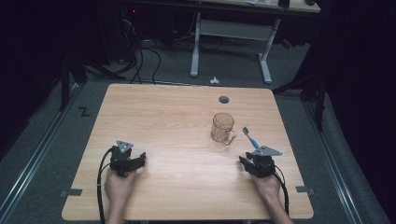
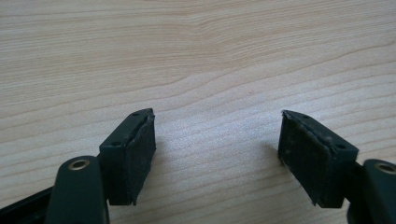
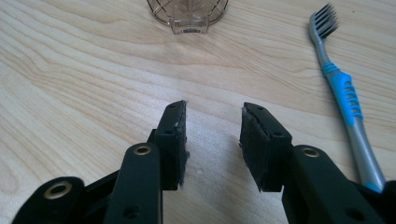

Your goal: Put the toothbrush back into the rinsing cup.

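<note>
Presently right gripper (image 3: 212, 140) rests low on wooden table (image 1: 163, 121), jaws part-open, empty; blue-grey plastic toothbrush (image 3: 343, 93) lies just beside, likely pickup target. Clear faceted glass mug (image 1: 222, 128) upright nearby. Left gripper (image 2: 217, 154) wide apart, idle.

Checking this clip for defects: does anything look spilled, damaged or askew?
Nothing stands out. The clear glass mug stands upright on the table, the toothbrush lies flat beside it, apart, and nothing is spilled.
</note>
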`<state>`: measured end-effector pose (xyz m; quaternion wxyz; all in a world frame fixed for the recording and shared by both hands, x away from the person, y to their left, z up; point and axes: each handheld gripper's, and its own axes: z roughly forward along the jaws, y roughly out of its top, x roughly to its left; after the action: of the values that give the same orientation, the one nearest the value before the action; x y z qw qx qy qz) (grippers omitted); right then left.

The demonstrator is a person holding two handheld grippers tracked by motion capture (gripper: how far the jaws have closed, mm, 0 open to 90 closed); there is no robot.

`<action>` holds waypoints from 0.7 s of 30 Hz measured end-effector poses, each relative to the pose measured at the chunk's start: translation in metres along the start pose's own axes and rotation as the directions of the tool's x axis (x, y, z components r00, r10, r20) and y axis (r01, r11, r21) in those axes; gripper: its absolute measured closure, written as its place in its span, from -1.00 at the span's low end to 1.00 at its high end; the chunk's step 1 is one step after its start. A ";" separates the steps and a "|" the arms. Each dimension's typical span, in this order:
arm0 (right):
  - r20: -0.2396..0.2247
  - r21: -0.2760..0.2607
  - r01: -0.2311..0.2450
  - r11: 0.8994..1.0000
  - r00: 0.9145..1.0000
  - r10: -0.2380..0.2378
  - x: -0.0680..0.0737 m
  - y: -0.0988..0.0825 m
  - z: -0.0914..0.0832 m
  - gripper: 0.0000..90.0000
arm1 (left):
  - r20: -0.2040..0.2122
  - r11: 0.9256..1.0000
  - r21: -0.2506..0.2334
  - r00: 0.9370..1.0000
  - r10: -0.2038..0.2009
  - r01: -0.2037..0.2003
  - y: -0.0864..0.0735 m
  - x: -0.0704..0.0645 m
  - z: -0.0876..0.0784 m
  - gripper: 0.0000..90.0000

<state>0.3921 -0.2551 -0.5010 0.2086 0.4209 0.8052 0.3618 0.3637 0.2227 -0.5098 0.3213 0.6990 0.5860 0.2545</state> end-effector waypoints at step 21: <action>-0.029 -0.034 -0.023 0.999 0.999 0.022 -0.002 -0.008 -0.022 0.45 | 0.009 1.000 -0.003 1.000 -0.008 0.008 0.000 0.001 0.000 -0.38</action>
<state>0.3750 -0.2687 -0.4933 0.1999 0.4210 0.7971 0.3838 0.3636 0.2237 -0.5097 0.3260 0.6973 0.5870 0.2507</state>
